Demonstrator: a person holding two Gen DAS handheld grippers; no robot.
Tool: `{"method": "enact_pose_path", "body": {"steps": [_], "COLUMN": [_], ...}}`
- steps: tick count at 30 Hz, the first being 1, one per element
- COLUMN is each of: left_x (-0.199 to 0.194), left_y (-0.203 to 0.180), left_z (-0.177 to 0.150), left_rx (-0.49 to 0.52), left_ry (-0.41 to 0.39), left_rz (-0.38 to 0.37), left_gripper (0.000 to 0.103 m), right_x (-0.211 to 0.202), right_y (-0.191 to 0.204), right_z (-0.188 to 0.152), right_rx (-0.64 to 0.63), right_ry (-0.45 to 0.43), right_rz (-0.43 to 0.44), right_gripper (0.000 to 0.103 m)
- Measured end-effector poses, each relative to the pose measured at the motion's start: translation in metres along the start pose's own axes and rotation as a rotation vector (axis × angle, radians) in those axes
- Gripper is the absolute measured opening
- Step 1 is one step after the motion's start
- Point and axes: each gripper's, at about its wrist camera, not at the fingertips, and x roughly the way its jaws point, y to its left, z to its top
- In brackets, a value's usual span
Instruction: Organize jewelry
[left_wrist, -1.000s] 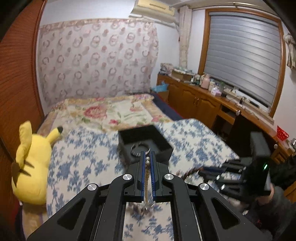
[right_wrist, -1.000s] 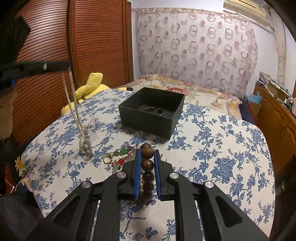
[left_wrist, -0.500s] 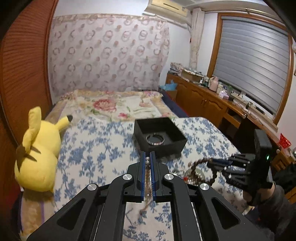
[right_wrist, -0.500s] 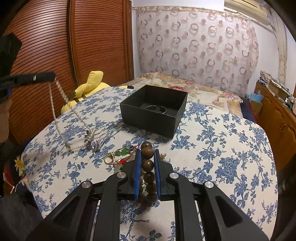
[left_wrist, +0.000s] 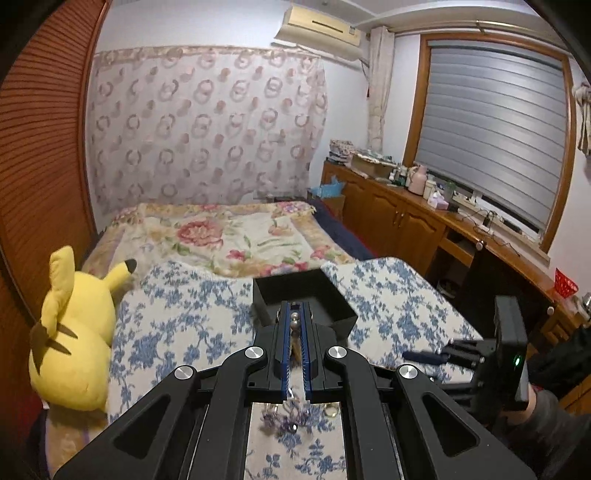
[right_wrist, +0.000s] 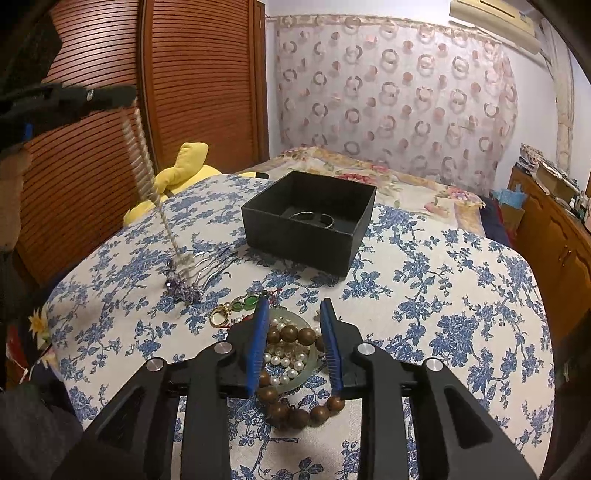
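A black open box (right_wrist: 308, 230) stands on the blue-flowered tablecloth (right_wrist: 443, 295) with a silver bangle (right_wrist: 312, 218) inside. My left gripper (left_wrist: 294, 325) is shut on a pearl necklace (right_wrist: 142, 155); it shows raised at the upper left of the right wrist view (right_wrist: 110, 96), the strand hanging to a purple hair comb (right_wrist: 184, 284). My right gripper (right_wrist: 293, 343) is open, low over a brown wooden bead bracelet (right_wrist: 291, 373) lying on a green dish (right_wrist: 314, 363) with pearls. The box also shows ahead in the left wrist view (left_wrist: 303, 299).
A gold ring with green beads (right_wrist: 231, 312) lies left of the dish. A yellow plush toy (left_wrist: 74, 332) sits at the table's left edge. A bed (left_wrist: 229, 236) lies beyond, wooden wardrobe doors (right_wrist: 184, 92) at left, cabinets (left_wrist: 406, 218) at right.
My right gripper opened and let the wooden bead bracelet drop onto the dish. My left gripper lifted the pearl necklace higher, and its strand now hangs nearly free of the table.
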Motion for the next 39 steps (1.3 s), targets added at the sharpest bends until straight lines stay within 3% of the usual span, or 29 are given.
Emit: {"method": "enact_pose_path", "body": {"steps": [9,25,39], "left_x": [0.005,-0.021,-0.002], "left_y": [-0.010,-0.038,-0.032], "left_z": [0.023,0.077,0.076], "left_rx": [0.004,0.064,0.068], "left_ry": [-0.033,-0.162,-0.127], "left_rz": [-0.014,-0.018,-0.018], "left_gripper": [0.004,0.004,0.004], "right_x": [0.001,-0.002,0.016], "right_y": [0.005,-0.002,-0.018], "right_z": [0.000,0.000,-0.025], "right_rx": [-0.010,0.001,0.052], "right_ry": [0.002,-0.001,0.088], "right_rz": [0.011,0.008,-0.009], "right_gripper": [0.031,0.031,0.031]}}
